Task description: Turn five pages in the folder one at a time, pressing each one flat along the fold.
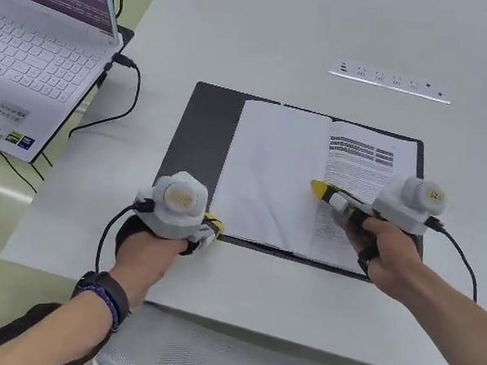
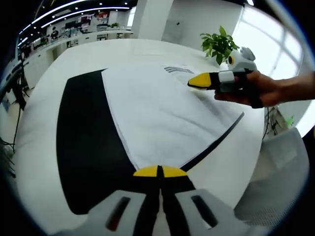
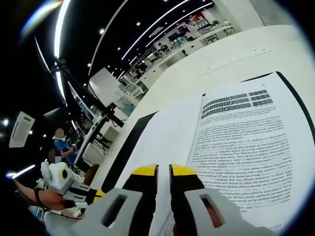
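A black folder lies open on the white table, with a blank white page on the left and a printed page on the right. My left gripper is shut, its yellow tips resting at the folder's near left corner, where the blank page ends. My right gripper is shut too, tips down on the fold between the two pages. In the right gripper view its jaws stand almost together over the fold, the printed page to their right. The right gripper also appears in the left gripper view.
A white laptop sits at the far left with a black cable trailing toward the folder. A socket strip is set into the table behind the folder. A grey chair is at the near edge.
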Available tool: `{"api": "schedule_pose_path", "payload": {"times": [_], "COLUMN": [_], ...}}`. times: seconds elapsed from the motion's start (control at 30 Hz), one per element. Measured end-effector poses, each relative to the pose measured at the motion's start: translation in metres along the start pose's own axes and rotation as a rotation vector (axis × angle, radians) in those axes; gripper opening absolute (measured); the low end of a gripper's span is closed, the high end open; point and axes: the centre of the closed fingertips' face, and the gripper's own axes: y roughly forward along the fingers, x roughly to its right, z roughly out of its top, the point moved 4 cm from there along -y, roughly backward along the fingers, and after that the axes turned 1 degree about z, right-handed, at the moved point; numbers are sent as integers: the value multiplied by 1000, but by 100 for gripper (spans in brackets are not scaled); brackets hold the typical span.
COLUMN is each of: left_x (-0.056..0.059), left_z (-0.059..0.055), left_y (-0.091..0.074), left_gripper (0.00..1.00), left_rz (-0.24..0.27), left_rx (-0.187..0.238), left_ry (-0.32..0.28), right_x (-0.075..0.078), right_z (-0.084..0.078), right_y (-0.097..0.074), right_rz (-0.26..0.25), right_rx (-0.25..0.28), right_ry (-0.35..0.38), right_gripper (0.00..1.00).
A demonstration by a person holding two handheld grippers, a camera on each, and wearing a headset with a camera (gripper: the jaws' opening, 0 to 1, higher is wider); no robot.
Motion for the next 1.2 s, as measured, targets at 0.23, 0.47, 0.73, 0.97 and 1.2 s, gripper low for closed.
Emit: {"api": "schedule_pose_path", "payload": {"times": [0.23,0.47,0.73,0.97,1.2], "left_x": [0,2,1,1,1], "left_z": [1,1,1,1,1], "left_y": [1,1,1,1,0], "left_gripper": [0,0,0,0,0], "left_rz": [3,16,19,23,20], "left_rx": [-11,-16,-19,-24,-21], "left_ry": [-2,20,24,17,13], "right_x": [0,2,6,12,17], "right_z": [4,8,14,25,32], "right_y": [6,8,12,22,29], "right_rz": [-21,-15,-22,-32,-45], "right_rx": [9,38,62,92,122], "right_ry": [-4,-20,-3,28,59], "right_gripper": [5,0,0,0,0]}}
